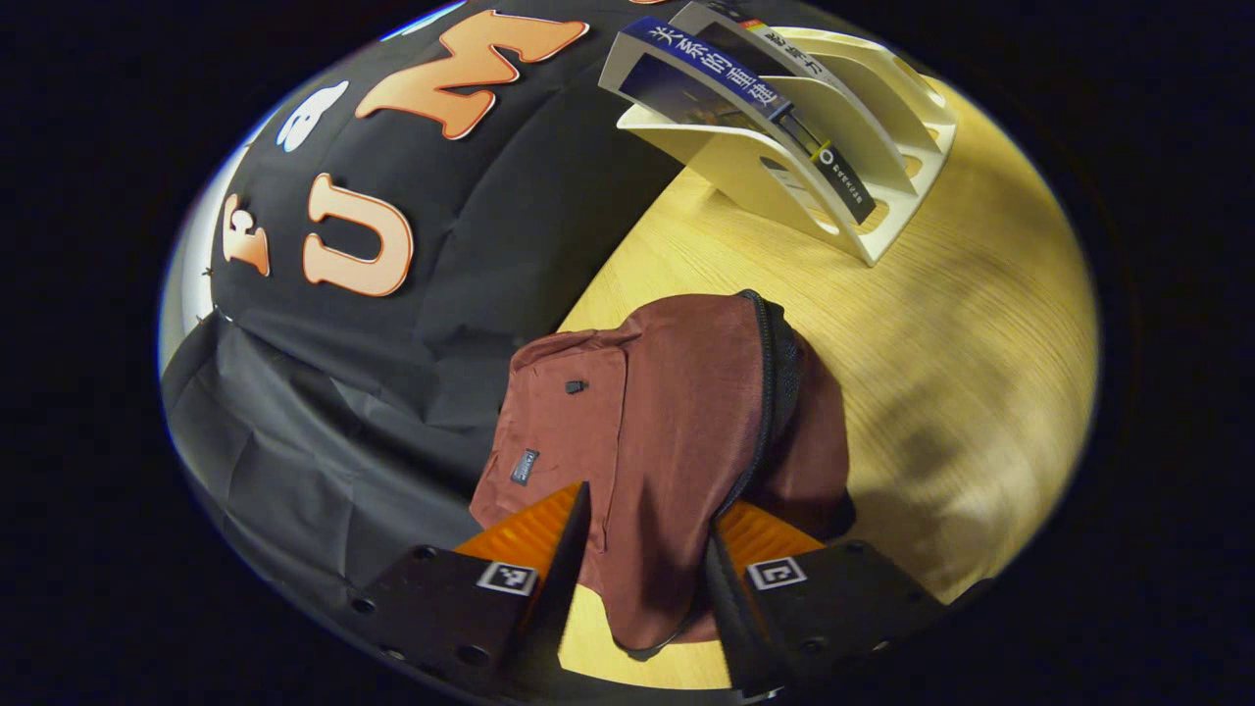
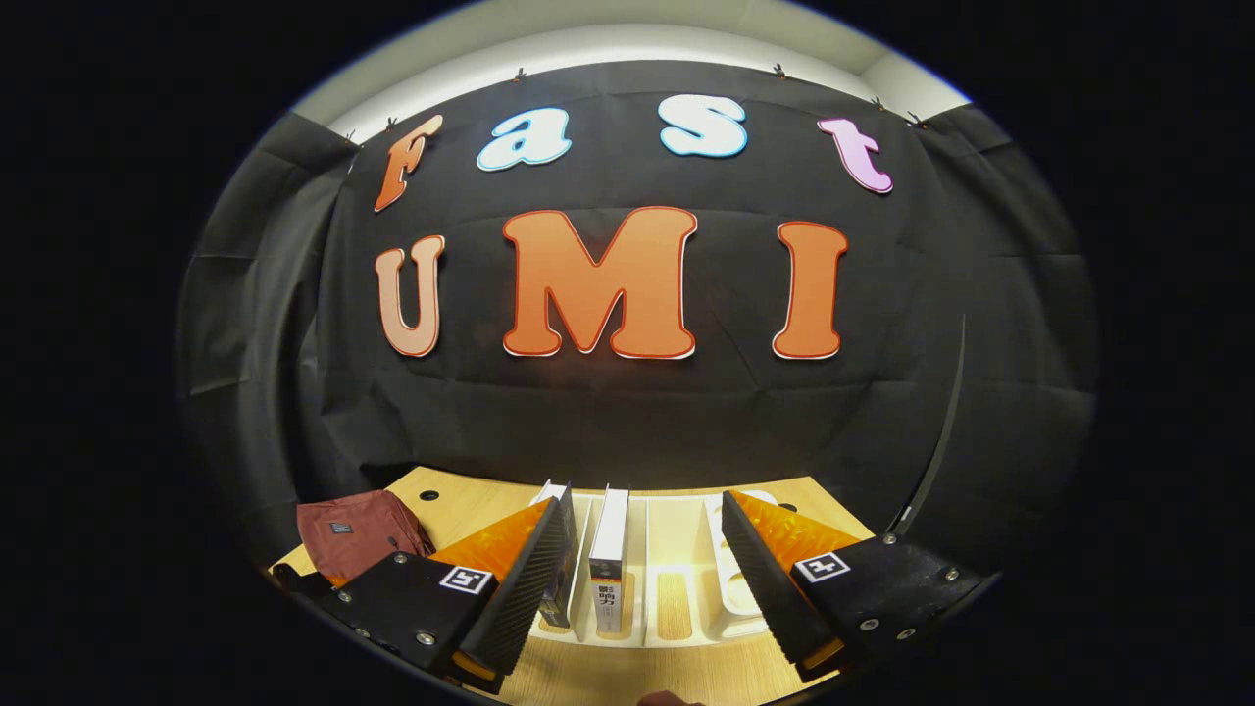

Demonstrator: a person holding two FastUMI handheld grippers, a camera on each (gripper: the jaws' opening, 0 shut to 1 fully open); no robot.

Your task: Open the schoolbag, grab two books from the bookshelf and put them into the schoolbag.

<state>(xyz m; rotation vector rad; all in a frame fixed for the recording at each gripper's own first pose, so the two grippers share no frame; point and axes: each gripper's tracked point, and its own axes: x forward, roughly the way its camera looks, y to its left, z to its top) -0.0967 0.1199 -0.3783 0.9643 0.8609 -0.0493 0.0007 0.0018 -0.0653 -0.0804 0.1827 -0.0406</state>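
Note:
The maroon schoolbag (image 1: 677,412) lies on the wooden table (image 1: 961,373), its zipper edge (image 1: 770,382) gaping a little. My left gripper (image 1: 647,534) is narrowed on the bag's near front flap, and fabric fills the gap between both fingers. The white bookshelf rack (image 1: 882,167) stands beyond with a blue-spined book (image 1: 726,78) leaning in it. In the right gripper view, my right gripper (image 2: 642,559) is open just in front of the rack (image 2: 677,598). A white-spined book (image 2: 610,554) stands between its fingers and a second book (image 2: 556,598) sits by the left finger. The schoolbag (image 2: 358,534) lies far left.
The black cloth wall rises close behind the table and the rack. A thin dark rod (image 2: 936,451) curves up at the right of the right gripper view. Bare tabletop (image 1: 980,471) stretches to the right of the bag.

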